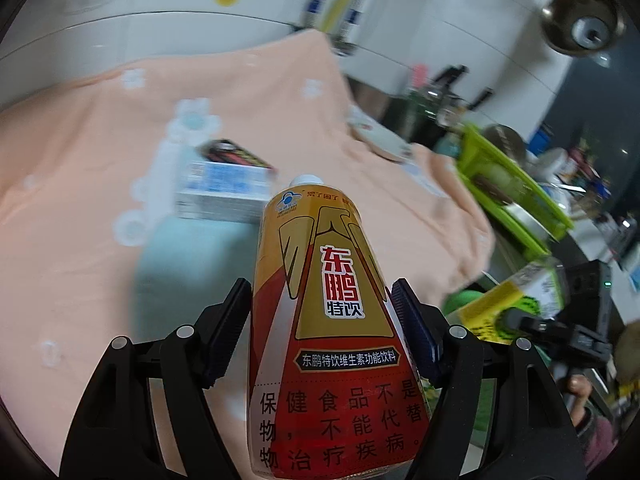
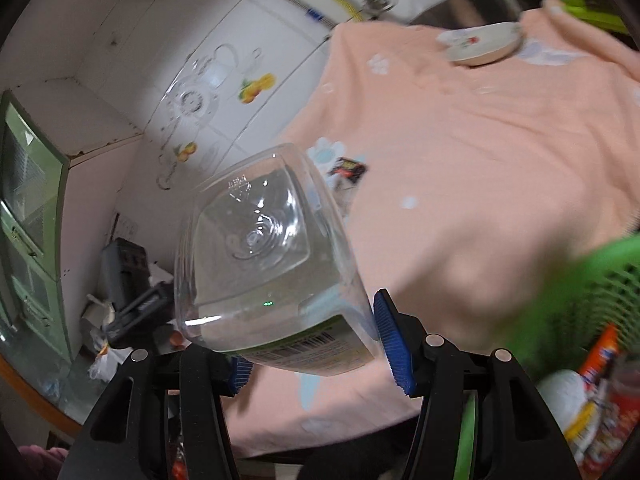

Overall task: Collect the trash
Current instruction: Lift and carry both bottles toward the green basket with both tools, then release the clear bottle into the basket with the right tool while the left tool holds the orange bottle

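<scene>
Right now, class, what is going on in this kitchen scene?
A person is clearing rubbish off a table covered by a peach cloth, with a gripper in each hand. The left gripper is shut on a gold and red drink bottle, cap pointing away. The right gripper is shut on a clear plastic bottle, its base facing away. A green basket with rubbish in it sits at the right. A small carton and a saucer lie on the cloth.
</scene>
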{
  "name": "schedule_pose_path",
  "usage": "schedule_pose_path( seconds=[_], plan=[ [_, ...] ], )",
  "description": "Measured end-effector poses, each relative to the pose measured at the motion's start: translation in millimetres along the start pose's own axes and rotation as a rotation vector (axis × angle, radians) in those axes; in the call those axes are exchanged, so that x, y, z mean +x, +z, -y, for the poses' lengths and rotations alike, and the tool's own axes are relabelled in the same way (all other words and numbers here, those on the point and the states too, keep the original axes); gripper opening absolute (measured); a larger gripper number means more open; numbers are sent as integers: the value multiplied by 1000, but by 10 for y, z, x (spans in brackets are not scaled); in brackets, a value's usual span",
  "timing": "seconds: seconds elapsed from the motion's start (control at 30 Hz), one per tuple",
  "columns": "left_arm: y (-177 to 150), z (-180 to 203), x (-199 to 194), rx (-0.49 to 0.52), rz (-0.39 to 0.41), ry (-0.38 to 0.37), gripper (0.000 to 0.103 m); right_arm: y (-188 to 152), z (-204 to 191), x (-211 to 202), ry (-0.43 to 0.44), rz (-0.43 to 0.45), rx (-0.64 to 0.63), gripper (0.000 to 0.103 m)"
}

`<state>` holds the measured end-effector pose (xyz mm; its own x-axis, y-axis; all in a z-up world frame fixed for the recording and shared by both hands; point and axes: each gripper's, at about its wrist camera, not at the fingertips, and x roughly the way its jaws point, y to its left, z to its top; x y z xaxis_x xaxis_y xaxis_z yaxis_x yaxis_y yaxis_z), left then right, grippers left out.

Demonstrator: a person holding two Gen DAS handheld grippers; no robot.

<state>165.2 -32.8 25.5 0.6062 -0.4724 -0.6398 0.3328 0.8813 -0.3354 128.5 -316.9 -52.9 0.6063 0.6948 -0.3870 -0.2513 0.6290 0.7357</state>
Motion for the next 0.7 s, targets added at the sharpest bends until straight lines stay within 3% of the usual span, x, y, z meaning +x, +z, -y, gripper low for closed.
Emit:
schedule_pose_path(
  seconds=[0.33,0.7],
  plan=[
    [-267,905,459,102,-87,-168,71,-274,620,-853,-215,61,80,53],
    [-534,1521,802,197,-168,-234,71,-542,1125,-1042,-433,6,126,53]
  ],
)
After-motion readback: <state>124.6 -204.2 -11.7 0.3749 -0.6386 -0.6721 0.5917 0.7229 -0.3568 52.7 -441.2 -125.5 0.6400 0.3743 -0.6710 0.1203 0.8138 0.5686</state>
